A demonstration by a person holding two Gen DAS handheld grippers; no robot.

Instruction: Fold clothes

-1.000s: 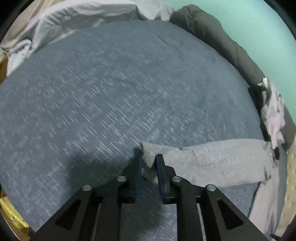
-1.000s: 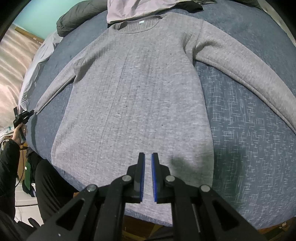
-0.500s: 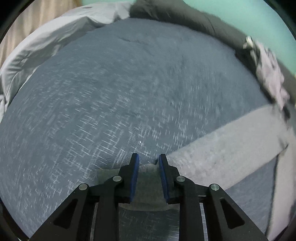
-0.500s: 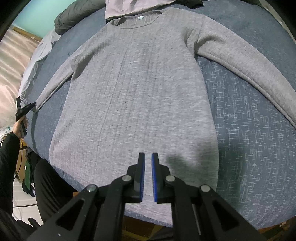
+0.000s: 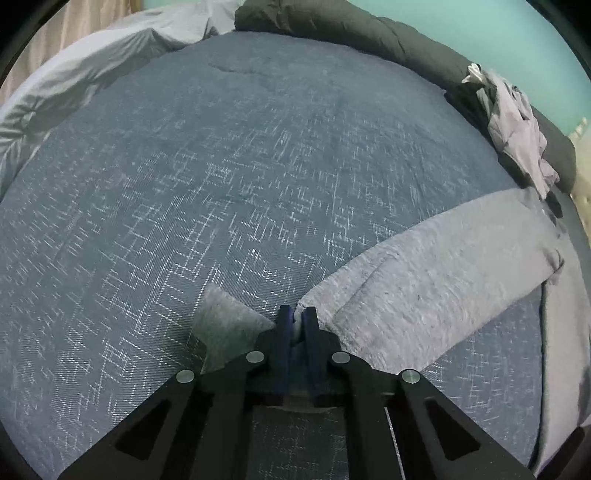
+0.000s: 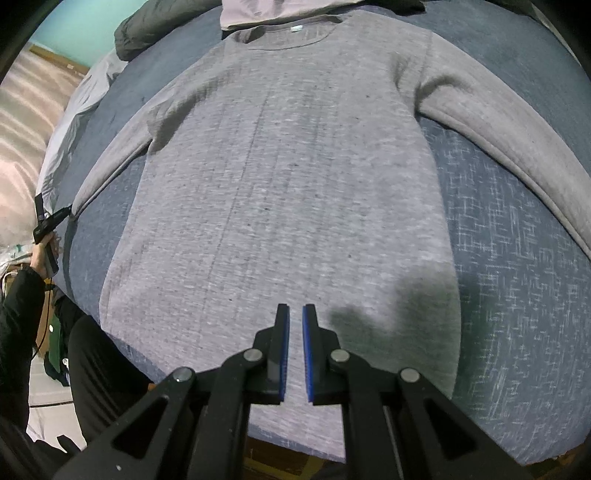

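A grey long-sleeved sweater (image 6: 295, 184) lies flat, front up, on the blue bedspread (image 6: 517, 314), neck at the far end. My left gripper (image 5: 297, 314) is shut on the cuff end of its left sleeve (image 5: 424, 280), which runs off to the right towards the body. In the right wrist view the left gripper (image 6: 55, 218) shows small at the far left, at the sleeve tip. My right gripper (image 6: 295, 314) hovers over the sweater's hem, jaws nearly closed with a narrow gap, holding nothing.
A dark grey duvet (image 5: 369, 33) is rolled along the head of the bed, with a pale crumpled garment (image 5: 517, 129) on it. A white sheet (image 5: 74, 74) lies bunched at the far left. The person's dark-clothed body (image 6: 92, 369) stands at the bed's near left edge.
My left gripper has closed on the sleeve cuff, which it straddled open half a second ago. The right gripper has drifted slightly but stays over the hem.
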